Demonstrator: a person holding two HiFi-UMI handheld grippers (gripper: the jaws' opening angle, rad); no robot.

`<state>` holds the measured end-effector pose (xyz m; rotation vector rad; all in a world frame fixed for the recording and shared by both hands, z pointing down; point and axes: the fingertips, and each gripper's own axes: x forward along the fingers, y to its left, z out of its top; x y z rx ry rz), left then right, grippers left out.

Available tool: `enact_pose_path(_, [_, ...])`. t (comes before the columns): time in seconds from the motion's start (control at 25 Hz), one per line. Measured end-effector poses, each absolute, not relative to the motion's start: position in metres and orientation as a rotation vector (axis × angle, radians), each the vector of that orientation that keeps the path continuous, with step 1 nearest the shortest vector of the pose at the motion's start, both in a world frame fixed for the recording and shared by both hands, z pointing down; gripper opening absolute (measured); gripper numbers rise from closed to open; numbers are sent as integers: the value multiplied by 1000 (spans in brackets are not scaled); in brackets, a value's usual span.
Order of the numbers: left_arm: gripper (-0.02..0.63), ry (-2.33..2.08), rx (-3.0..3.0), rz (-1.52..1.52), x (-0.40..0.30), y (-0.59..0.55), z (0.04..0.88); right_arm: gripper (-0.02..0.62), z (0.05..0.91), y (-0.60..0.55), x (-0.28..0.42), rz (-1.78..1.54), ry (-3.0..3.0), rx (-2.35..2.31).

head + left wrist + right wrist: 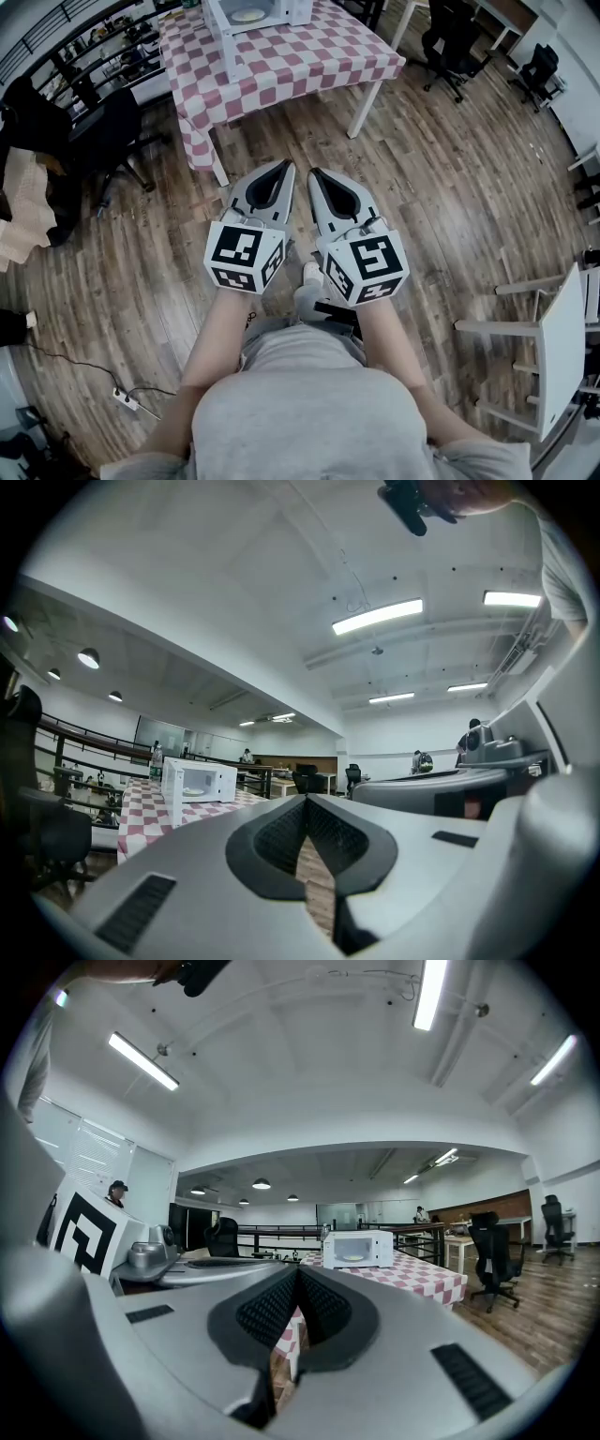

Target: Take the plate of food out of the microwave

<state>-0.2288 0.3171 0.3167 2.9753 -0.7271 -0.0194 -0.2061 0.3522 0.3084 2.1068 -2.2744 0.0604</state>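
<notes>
- Reading the fingers first: the left gripper (pixel 305 803) had its fingers shut tip to tip, with nothing between them. Only floorboards showed through the hollow behind the tips.
- The right gripper (pixel 297 1274) was the same, fingers together and empty.
- In the head view both grippers were held level, side by side and nearly touching, over the wood floor (pixel 441 187). Their tips pointed toward the table (pixel 281 66), and the marker cubes (pixel 244 258) sat nearest the person.
- The plate (pixel 354 1258) lay inside the microwave (pixel 356 1249), pale food just visible on it and well apart from both grippers.
- The microwave stood on the red-and-white checked table, toward its far side.
- Neither gripper touched the table, and open floor lay between the tips and its near edge.
- Black chairs (pixel 450 37) stood to the right of the table.
- A power strip (pixel 127 401) lay on the floor at the person's left.
</notes>
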Motion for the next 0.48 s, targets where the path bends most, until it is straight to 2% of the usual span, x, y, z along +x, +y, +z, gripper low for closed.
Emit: enact_pose_path(0.48, [3,-803,2938,-16,-174,266,319,26,307,297,-155,46,-2343,2010])
